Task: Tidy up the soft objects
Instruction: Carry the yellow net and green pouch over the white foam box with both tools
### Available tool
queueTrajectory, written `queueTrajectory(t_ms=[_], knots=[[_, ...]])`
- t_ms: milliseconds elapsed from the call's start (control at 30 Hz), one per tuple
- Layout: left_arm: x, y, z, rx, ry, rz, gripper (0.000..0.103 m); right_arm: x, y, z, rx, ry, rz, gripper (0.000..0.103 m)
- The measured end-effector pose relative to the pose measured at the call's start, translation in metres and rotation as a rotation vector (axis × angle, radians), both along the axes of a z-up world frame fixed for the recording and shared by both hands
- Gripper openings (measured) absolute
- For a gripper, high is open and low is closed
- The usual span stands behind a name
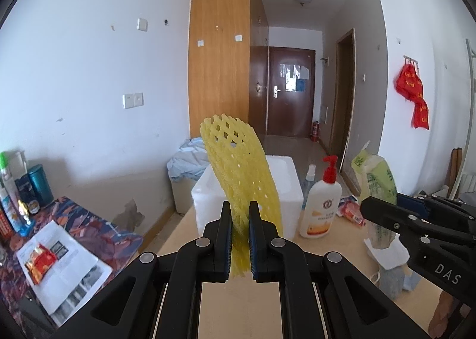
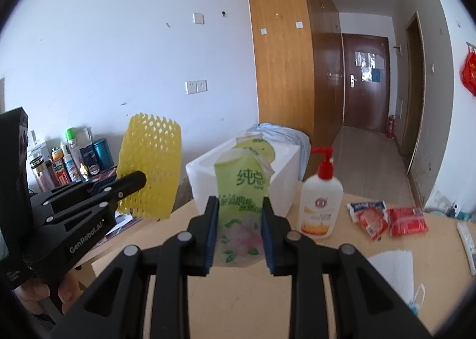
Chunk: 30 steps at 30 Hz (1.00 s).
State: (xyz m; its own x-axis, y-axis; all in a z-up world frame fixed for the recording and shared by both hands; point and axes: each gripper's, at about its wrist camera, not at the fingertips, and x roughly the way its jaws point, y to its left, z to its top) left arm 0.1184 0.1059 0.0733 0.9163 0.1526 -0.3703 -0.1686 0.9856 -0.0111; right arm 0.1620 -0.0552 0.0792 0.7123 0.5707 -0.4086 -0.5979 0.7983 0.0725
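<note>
A yellow foam net [image 1: 242, 172] is being pinched between the nearly closed jaws of the left gripper [image 1: 240, 238], while a green tissue pack [image 2: 242, 205] is being clamped by the right gripper [image 2: 238, 235]. Both are being held clear above the tabletop [image 2: 327, 273], probably for dropping into the white foam box [image 1: 285, 187] just ahead.

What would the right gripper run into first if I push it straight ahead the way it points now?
Most likely the white foam box. The right gripper, shut on the green tissue pack, points straight at it, so the pack would probably touch first. The lotion pump bottle stands just right of that line. Depth is uncertain.
</note>
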Motion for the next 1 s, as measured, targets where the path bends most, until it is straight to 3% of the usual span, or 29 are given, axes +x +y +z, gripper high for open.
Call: queueTrajectory(t_ms=[367,1000], knots=[[0.042,0.015,0.011,-0.008,0.001,-0.019,0.01,0.042,0.023,-0.002,-0.028,0.028,0.013,0.031],[0.104,0.049,0.016,0.014,0.004,-0.007,0.01,0.097,0.07,0.012,0.0,-0.02,0.057,0.031]])
